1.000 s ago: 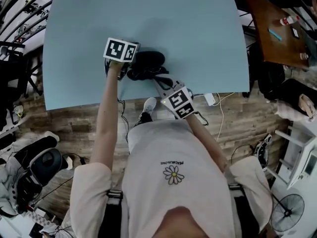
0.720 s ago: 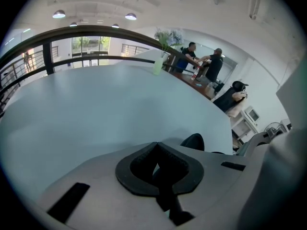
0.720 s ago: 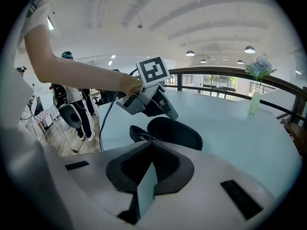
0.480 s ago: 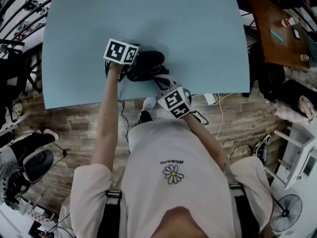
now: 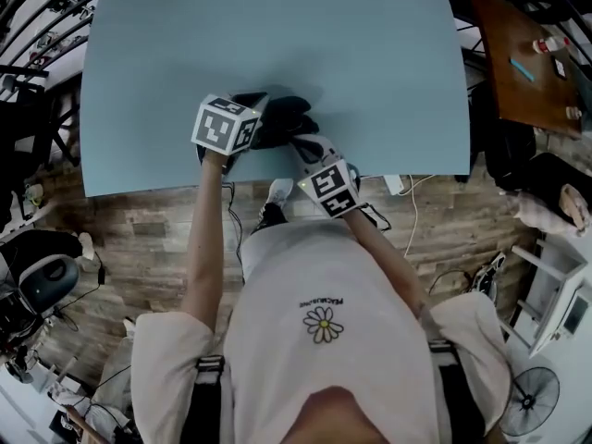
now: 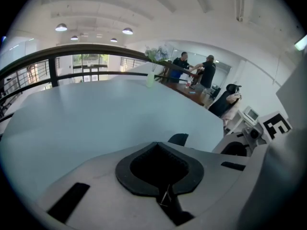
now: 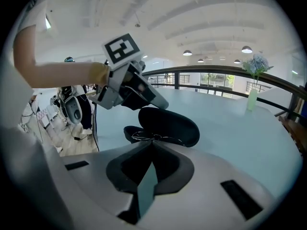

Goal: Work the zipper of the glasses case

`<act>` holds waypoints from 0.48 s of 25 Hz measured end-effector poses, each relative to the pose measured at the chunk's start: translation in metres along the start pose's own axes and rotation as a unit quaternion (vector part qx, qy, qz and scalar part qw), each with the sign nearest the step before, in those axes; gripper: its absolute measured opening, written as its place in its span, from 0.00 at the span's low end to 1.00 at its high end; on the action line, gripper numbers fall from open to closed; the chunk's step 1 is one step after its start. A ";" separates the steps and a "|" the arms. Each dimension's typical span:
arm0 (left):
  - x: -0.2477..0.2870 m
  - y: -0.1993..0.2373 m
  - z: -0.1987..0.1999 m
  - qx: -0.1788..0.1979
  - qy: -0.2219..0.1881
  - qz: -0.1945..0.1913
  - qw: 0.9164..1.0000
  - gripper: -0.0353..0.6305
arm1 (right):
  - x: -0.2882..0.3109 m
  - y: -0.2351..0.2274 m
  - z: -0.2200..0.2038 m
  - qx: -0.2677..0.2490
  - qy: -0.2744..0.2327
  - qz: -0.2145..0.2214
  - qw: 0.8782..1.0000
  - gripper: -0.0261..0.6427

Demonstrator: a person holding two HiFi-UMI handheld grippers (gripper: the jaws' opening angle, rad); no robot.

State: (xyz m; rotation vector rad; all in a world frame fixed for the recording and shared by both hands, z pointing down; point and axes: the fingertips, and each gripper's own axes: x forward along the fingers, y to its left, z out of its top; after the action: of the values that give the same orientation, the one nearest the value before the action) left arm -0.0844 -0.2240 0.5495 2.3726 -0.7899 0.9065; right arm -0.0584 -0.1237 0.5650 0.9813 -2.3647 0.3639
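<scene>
A black glasses case [image 5: 282,117] lies near the front edge of the pale blue table [image 5: 277,35]. In the right gripper view the case [image 7: 168,126] stands open like a clam, with thin wire frames [image 7: 153,138] at its mouth. My right gripper [image 7: 152,143] is shut, its tips right at that mouth; nothing shows between its pads. My left gripper [image 7: 162,103] reaches down from the left onto the lid's top edge. In its own view the left gripper [image 6: 157,145] is shut, with a dark bit of the case [image 6: 178,139] just past its tips. Whether it pinches the lid is hidden.
A pale green vase with flowers [image 7: 253,99] stands at the table's far edge. A brown table [image 5: 523,54] with small items is off to the right. Below the table's front edge are wooden floor, cables and a white plug block [image 5: 392,185].
My left gripper has swung in and tilted over the case's left end. The right gripper has crept a little closer to the case. The case has barely shifted.
</scene>
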 end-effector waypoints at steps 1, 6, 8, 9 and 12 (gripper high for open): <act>-0.005 -0.008 -0.002 0.004 -0.004 -0.003 1.000 0.07 | 0.000 0.001 -0.002 0.000 0.002 0.000 1.000 0.05; -0.019 -0.042 -0.023 0.018 -0.002 -0.018 1.000 0.07 | 0.002 0.005 -0.011 0.000 0.009 0.005 1.000 0.05; -0.020 -0.050 -0.030 0.019 0.002 -0.021 1.000 0.07 | 0.003 0.006 -0.013 0.001 0.011 0.007 1.000 0.05; -0.021 -0.052 -0.033 0.018 0.003 -0.021 1.000 0.07 | 0.003 0.007 -0.014 0.001 0.011 0.008 1.000 0.05; -0.021 -0.058 -0.041 0.014 0.008 -0.022 1.000 0.07 | 0.000 0.009 -0.015 0.005 0.011 0.014 1.000 0.05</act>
State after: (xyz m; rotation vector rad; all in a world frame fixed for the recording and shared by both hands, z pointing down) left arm -0.0775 -0.1504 0.5487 2.3948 -0.7200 0.9238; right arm -0.0587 -0.1111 0.5765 0.9461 -2.3612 0.3960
